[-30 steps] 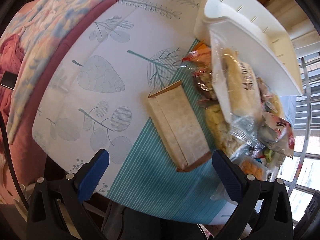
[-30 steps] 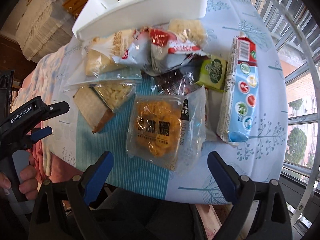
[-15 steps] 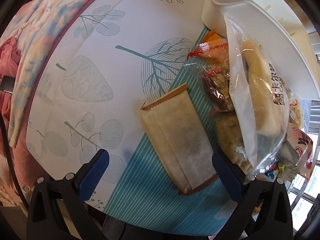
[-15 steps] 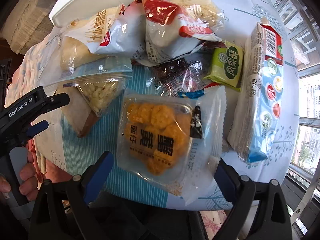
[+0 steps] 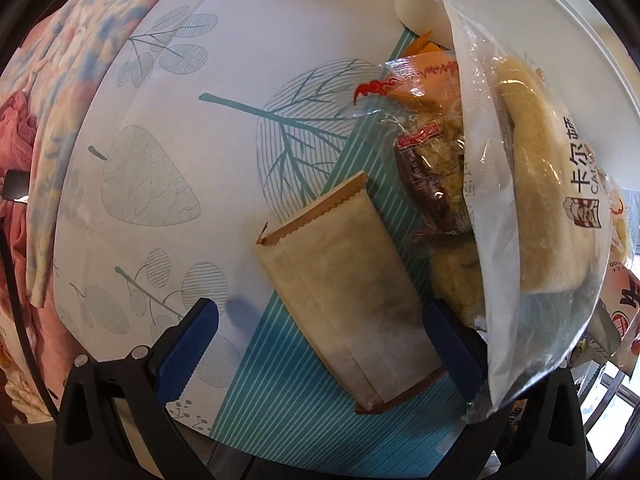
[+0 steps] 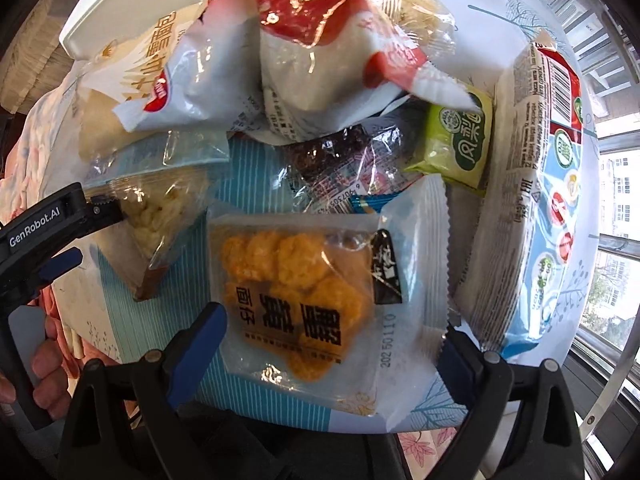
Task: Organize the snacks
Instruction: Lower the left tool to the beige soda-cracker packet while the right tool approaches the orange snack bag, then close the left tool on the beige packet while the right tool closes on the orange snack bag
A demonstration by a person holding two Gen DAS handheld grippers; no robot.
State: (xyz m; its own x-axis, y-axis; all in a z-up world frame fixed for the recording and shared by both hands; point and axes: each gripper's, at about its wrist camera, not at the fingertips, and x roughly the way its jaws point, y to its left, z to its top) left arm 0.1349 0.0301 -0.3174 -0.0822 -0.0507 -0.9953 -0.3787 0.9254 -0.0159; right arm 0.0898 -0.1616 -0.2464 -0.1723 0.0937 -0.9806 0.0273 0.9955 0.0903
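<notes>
A pile of snack packs lies on the patterned tablecloth. In the left wrist view a tan paper packet point(image 5: 344, 292) lies between my open left gripper's point(image 5: 320, 340) fingers, apart from both. A clear bag with a pale bun point(image 5: 536, 200) overlaps it on the right. In the right wrist view a clear pack of orange crackers point(image 6: 304, 300) lies between my open right gripper's point(image 6: 332, 348) fingers. Beyond it are a red-and-white bag point(image 6: 320, 40), a green packet point(image 6: 460, 140) and a long blue-and-red pack point(image 6: 536, 200). The left gripper point(image 6: 60, 228) shows at the left edge there.
A white plastic basket point(image 5: 520, 12) stands at the back of the table behind the pile; its rim also shows in the right wrist view point(image 6: 120, 0). A floral blanket point(image 5: 48, 92) lies to the left. Window bars point(image 6: 616, 240) run along the right. The table's front edge is close under both grippers.
Both grippers have moved forward and down toward the table. The tan packet now sits between the left fingers and the orange cracker pack between the right fingers. Nothing has been gripped.
</notes>
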